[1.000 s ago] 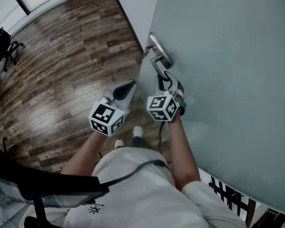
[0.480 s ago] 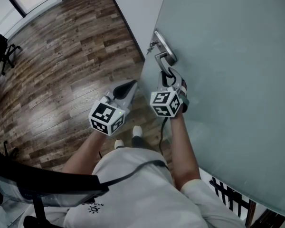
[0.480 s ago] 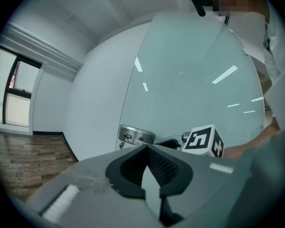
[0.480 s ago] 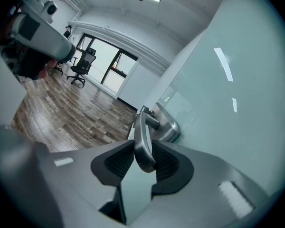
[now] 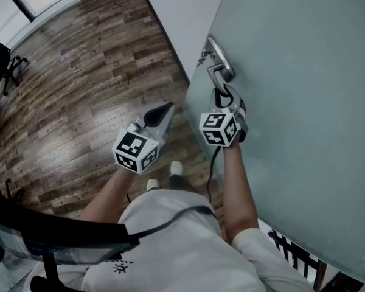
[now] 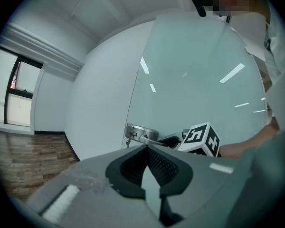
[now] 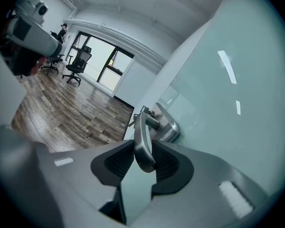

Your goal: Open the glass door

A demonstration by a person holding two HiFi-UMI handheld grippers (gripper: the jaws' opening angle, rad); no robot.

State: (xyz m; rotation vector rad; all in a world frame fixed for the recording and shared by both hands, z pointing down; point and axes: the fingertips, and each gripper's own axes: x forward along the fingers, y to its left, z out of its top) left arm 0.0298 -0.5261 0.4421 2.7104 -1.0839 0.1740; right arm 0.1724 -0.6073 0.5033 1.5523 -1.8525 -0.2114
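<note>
The frosted glass door [image 5: 304, 102] fills the right of the head view. Its metal lever handle [image 5: 214, 72] sits on a round plate near the door's edge. My right gripper [image 5: 226, 99] is shut on that lever. In the right gripper view the handle [image 7: 142, 141] runs between the two pads [image 7: 118, 160], which press on it from both sides. My left gripper [image 5: 169, 107] hangs to the left of the door edge, apart from it, shut and empty. From the left gripper view its tips [image 6: 146, 148] meet, with the handle plate [image 6: 141, 133] and the right gripper's marker cube [image 6: 201, 139] beyond.
A white wall [image 5: 182, 11] stands beside the door's edge. Dark wood floor [image 5: 79, 72] spreads to the left, with office chairs [image 5: 0, 59] far off. A key [image 6: 128, 137] hangs at the lock. A black rack [image 5: 298, 254] stands at the door's foot, lower right.
The door edge and handle have shifted right in the head view, and my right gripper has gone with them, still gripping the lever. The left gripper has stayed where it was.
</note>
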